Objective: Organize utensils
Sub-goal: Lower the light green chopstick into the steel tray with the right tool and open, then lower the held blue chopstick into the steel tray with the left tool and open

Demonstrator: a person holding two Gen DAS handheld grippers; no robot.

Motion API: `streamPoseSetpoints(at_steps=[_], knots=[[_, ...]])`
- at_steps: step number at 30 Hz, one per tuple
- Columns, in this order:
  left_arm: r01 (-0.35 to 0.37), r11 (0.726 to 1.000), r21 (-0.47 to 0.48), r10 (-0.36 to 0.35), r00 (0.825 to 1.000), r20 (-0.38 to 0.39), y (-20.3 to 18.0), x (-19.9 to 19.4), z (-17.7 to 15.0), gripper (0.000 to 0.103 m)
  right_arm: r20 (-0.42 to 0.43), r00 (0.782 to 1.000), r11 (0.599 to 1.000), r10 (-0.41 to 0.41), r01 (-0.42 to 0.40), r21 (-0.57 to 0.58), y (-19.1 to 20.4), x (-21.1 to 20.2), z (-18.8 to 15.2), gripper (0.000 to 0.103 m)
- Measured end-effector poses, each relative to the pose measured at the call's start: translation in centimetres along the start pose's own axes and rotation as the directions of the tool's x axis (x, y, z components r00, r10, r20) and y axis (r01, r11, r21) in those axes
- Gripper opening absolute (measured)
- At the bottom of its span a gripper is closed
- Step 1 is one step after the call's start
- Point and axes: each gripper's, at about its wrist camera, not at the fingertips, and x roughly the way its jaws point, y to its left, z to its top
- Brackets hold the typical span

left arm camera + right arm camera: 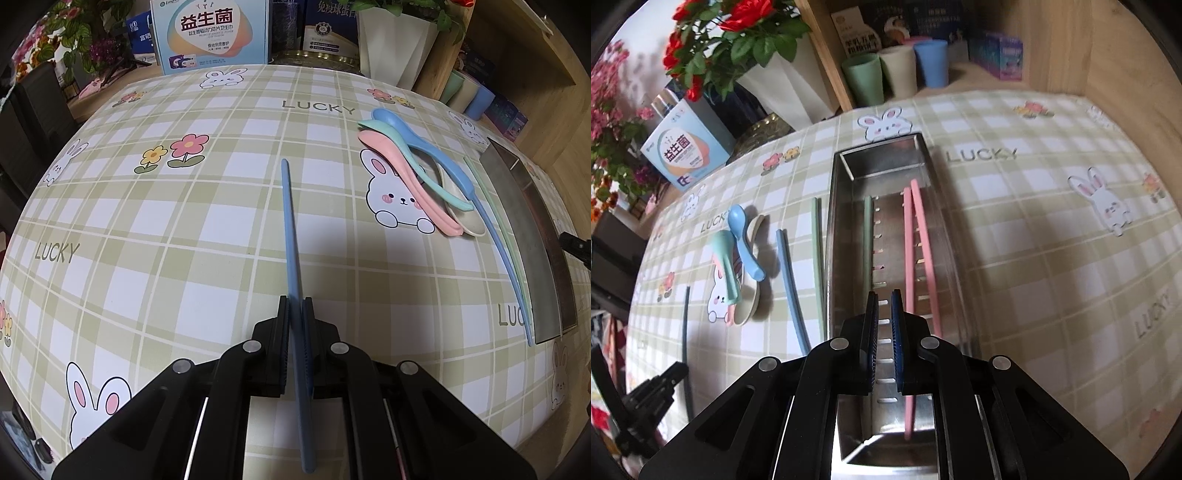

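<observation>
**Utensils on the table, tray part filled**

My left hand-held gripper [295,306]: clamped on one blue chopstick [290,229], tip toward the table [184,229].
My right hand-held gripper [884,299]: jaws nearly together, nothing between them, above the steel tray [836,229].
In tray: two pink chopsticks [916,240], one green chopstick [867,221].
Left of the tray, on the table: a green chopstick [817,236], a second blue chopstick [788,273], piled spoons [738,266].

Chopsticks [916,251] in tray [836,229] — spoons [738,258] leftward
</observation>
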Motion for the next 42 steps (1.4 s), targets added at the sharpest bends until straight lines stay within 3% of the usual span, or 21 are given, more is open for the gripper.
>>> streamPoseSetpoints(at_steps=[3,5,6,14,23,26,30,32,34,42], knots=[[0.006,1.0,-0.007,-0.006,1.0,-0.016,0.1,0.1,0.3,0.007,0.023,1.0,1.0,-0.003,0.003,-0.005,-0.1,-1.0,0.0,0.018],[0.017,1.0,-0.021,-0.018,0.999,-0.035,0.3,0.2,0.5,0.007,0.059,0.998,1.0,-0.021,0.022,-0.016,0.0,-1.9,0.1,0.049],[0.027,0.999,-0.029,-0.029,0.998,-0.048,0.5,0.2,0.7,0.007,0.077,0.997,0.999,-0.024,0.026,-0.023,0.1,-2.3,0.0,0.051],[0.023,1.0,-0.013,-0.024,0.998,-0.058,0.2,0.4,1.0,0.006,0.089,0.996,0.999,-0.021,0.024,-0.038,0.3,-3.0,-0.9,0.058],[0.032,0.997,-0.077,-0.039,0.996,-0.081,0.4,-0.6,1.5,0.005,0.088,0.996,1.0,-0.001,0.0,0.008,-1.2,-3.0,-1.3,0.058],[0.065,0.994,-0.087,-0.071,0.995,-0.076,-0.7,-1.6,2.2,0.005,0.087,0.996,1.0,0.02,-0.022,0.017,-1.8,-2.8,-1.2,0.06],[0.106,0.993,-0.059,-0.11,0.992,-0.063,-4.2,-2.8,3.6,0.005,0.091,0.995,1.0,0.028,-0.029,0.01,-2.8,-2.9,-0.7,0.066],[0.134,0.99,-0.051,-0.137,0.988,-0.066,-6.0,-2.9,4.2,0.005,0.096,0.995,0.999,0.036,-0.038,0.021,-3.7,-3.1,-0.4,0.079],[0.163,0.986,-0.034,-0.165,0.984,-0.07,-8.2,-3.0,4.8,0.005,0.097,0.995,0.999,0.034,-0.037,0.03,-4.6,-3.3,-0.2,0.085],[0.259,0.965,0.046,-0.253,0.961,-0.114,-18.7,-2.4,6.6,0.005,0.11,0.994,0.995,0.006,-0.017,0.098,-9.1,-3.9,-0.1,0.086]])
